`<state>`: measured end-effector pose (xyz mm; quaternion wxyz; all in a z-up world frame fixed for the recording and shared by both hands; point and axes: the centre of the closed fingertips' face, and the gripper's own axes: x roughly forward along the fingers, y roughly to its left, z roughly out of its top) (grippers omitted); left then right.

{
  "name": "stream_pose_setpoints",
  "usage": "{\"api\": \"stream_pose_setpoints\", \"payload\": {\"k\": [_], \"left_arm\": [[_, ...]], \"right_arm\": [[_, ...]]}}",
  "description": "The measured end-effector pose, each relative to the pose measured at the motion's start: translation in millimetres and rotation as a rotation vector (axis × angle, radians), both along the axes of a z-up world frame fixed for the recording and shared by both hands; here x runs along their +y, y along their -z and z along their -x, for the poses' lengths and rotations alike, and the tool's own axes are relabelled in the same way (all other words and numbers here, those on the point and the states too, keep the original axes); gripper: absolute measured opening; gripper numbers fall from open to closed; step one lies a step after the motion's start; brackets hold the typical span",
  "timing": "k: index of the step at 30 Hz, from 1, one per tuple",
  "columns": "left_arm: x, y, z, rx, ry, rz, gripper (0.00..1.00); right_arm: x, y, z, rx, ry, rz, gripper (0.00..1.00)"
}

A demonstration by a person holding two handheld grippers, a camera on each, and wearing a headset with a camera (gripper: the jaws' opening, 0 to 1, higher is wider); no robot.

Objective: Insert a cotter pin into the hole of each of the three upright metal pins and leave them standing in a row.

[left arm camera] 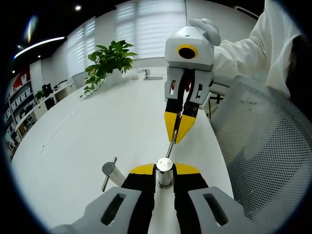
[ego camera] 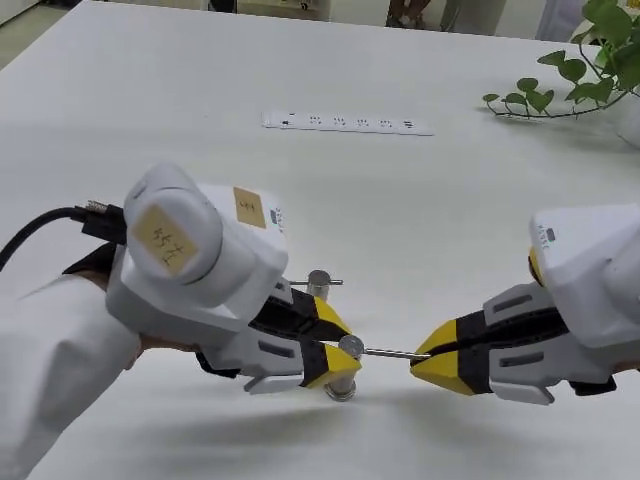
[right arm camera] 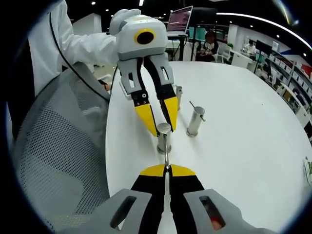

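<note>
My left gripper (ego camera: 340, 350) is shut on an upright metal pin (ego camera: 345, 368) that stands on the white table (ego camera: 400, 230). My right gripper (ego camera: 420, 360) is shut on a thin cotter pin (ego camera: 388, 352), held level with its tip at the pin's head. In the left gripper view the held pin (left arm camera: 165, 178) sits between the jaws, and the right gripper (left arm camera: 176, 139) brings the cotter pin (left arm camera: 170, 145) down to it. A second metal pin (ego camera: 320, 284) behind carries a cotter pin through it. A third pin (right arm camera: 179, 95) stands further back, partly hidden.
A white power strip (ego camera: 347, 123) lies across the far middle of the table. A leafy plant (ego camera: 585, 60) trails at the far right corner. A grey mesh chair (left arm camera: 263, 146) stands close to the table's near edge, beside a person's white sleeve (ego camera: 50, 370).
</note>
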<state>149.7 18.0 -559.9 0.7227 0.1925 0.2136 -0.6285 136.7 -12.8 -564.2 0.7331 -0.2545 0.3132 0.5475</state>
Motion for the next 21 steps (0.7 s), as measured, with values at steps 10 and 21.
{"api": "stream_pose_setpoints", "payload": {"k": [10,21], "left_arm": [[-1.1,-2.5,-3.1,-0.001,-0.003,-0.005,0.10],[0.6,-4.0,-4.4,0.005,-0.003,-0.007,0.10]], "right_arm": [[9.5,6.7,-6.6,0.007,-0.009,0.006,0.00],[29.2,9.3,-10.4,0.005,-0.039,0.000,0.00]]}}
